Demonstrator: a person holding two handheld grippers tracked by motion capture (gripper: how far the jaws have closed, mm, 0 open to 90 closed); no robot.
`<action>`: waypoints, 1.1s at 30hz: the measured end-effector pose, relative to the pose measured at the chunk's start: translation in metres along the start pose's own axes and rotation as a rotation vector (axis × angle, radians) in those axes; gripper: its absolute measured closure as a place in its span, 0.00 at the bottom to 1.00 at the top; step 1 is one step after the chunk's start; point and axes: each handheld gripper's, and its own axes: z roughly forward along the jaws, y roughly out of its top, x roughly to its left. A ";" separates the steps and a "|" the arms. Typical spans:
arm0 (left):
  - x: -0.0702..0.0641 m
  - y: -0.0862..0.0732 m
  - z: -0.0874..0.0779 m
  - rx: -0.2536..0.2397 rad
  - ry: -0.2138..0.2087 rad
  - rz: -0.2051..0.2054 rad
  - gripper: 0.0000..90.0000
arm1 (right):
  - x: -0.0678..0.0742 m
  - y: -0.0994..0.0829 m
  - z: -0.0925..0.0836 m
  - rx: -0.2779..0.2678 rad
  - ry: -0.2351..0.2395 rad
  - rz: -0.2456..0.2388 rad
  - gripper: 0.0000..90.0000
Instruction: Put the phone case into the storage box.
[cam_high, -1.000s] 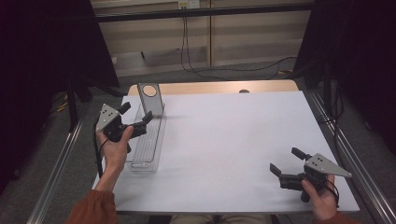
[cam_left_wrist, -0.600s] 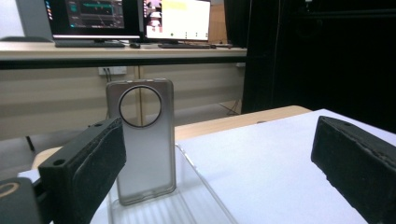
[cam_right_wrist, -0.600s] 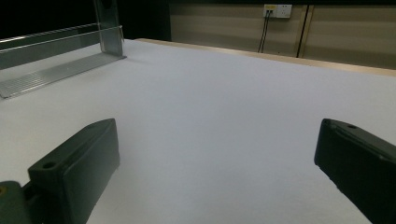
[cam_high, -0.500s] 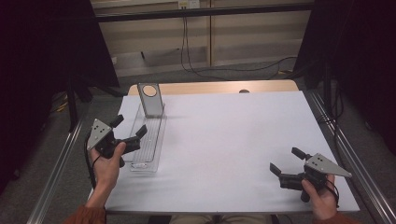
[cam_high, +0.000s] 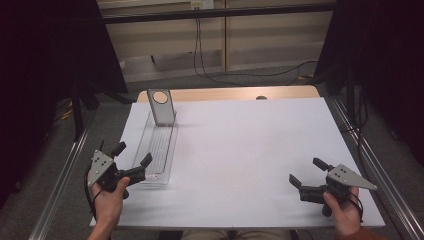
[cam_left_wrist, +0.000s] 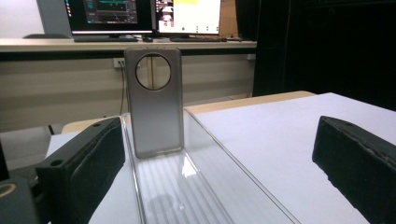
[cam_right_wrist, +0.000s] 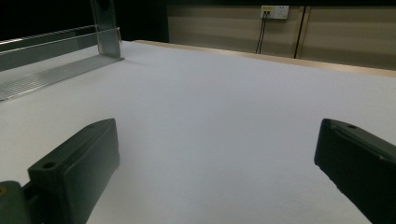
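A long clear plastic tray (cam_high: 159, 145) lies lengthwise on the left of the white table. At its far end a grey phone case (cam_high: 161, 106) with a round camera hole stands upright. My left gripper (cam_high: 134, 153) is open and empty at the tray's near end, its right jaw over the tray's near corner. In the left gripper view the case (cam_left_wrist: 154, 102) stands straight ahead between the spread jaws, with the tray (cam_left_wrist: 205, 186) running toward it. My right gripper (cam_high: 305, 171) rests open and empty near the table's front right corner. From there the tray (cam_right_wrist: 46, 70) and case (cam_right_wrist: 108, 28) show far left.
The white table surface (cam_high: 250, 145) spreads between the two grippers. A wooden strip (cam_high: 235, 94) borders its far edge. Metal rails (cam_high: 62, 190) run along both sides. Cables (cam_high: 210, 70) hang on the floor behind. Monitors (cam_left_wrist: 144, 16) stand on a desk beyond.
My left gripper has drawn back toward the person, from beside the tray's middle to its near end, staying open. The right gripper has not moved.
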 end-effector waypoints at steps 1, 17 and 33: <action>-0.001 -0.002 -0.002 -0.005 0.001 -0.001 0.03 | 0.000 0.000 0.000 -0.001 -0.001 0.000 0.00; -0.003 -0.030 -0.036 0.042 0.041 -0.028 0.02 | -0.001 0.000 -0.001 0.002 -0.014 0.006 0.00; -0.006 -0.037 -0.053 0.056 0.060 -0.071 0.02 | -0.002 -0.001 0.000 0.001 -0.018 0.013 0.00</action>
